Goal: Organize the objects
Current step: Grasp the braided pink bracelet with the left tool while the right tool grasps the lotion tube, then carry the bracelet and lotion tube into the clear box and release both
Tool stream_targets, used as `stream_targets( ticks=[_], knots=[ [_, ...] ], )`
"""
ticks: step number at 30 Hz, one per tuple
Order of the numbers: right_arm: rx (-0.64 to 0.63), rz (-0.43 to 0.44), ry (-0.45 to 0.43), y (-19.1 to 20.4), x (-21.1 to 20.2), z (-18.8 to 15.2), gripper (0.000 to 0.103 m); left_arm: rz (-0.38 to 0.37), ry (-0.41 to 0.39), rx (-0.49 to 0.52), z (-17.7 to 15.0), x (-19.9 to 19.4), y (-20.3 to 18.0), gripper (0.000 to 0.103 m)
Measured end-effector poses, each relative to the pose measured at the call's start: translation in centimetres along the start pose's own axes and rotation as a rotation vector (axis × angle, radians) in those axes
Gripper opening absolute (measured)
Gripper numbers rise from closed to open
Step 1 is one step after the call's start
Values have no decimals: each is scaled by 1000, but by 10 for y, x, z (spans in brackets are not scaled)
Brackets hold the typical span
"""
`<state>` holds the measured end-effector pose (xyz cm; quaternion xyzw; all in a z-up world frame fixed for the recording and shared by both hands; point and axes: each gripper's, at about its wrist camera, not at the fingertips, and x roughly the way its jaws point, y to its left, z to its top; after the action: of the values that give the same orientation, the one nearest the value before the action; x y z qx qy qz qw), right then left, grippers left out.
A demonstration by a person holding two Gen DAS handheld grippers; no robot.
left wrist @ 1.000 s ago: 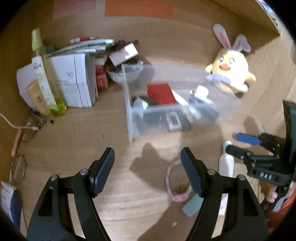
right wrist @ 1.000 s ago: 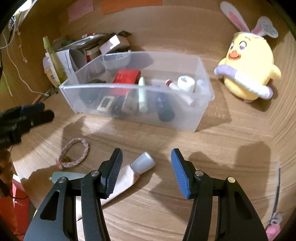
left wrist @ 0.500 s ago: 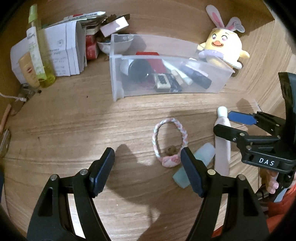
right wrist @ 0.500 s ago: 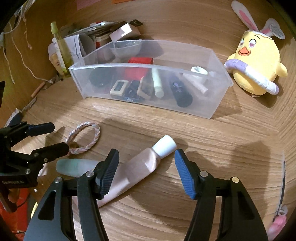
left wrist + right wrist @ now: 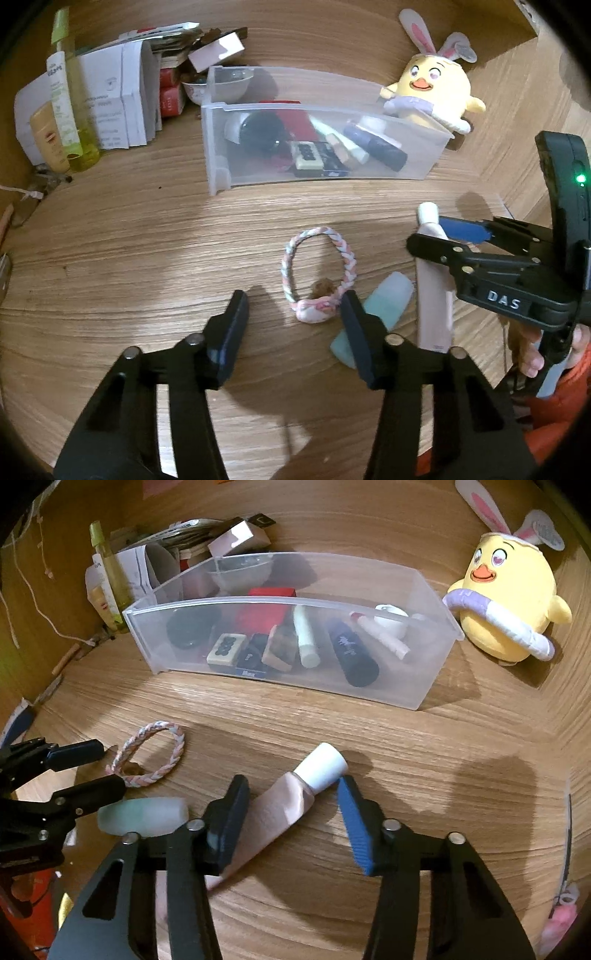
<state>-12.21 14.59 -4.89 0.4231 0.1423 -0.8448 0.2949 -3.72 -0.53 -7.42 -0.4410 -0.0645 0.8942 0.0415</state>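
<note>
Left gripper (image 5: 293, 310) and right gripper (image 5: 291, 794) angled downward; jaws just closing, still apart.

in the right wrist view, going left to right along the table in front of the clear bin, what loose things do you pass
Pale green tube → braided bracelet → pink tube with a white cap, lying between the right claw's open fingers.

place: home, wooden desk nook (image 5: 129, 236) | evidence: plush chick (image 5: 430, 92), cosmetics in clear bin (image 5: 295, 679), braided hair tie (image 5: 317, 273), spray bottle (image 5: 68, 107)
</note>
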Motion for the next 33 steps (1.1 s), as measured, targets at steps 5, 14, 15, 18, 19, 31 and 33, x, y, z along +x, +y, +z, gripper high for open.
stream_targets(
  ticks=[5,14,15,18,19,31,33],
  knots=[
    [-12,-18,-10,0,0,0,24,-12,1,20,0,2,-6,30],
    [-11,-35,-36,-3,-4,2,21,-9,0,27,0,1,-8,22],
    [-9,-35,-40,-4,-5,2,21,-10,-3,26,1,0,-7,22],
    [1,-32,-55,-7,-10,4,19,-7,-19,25,4,-4,-8,22],
    [1,-32,-62,-7,-12,5,19,-6,-28,27,6,-6,-9,22],
    [3,-9,-133,-10,-30,9,19,1,-111,-6,24,-31,-6,22],
    [1,-10,-156,-11,-38,11,19,3,-121,-10,28,-34,-6,22]
  ],
)
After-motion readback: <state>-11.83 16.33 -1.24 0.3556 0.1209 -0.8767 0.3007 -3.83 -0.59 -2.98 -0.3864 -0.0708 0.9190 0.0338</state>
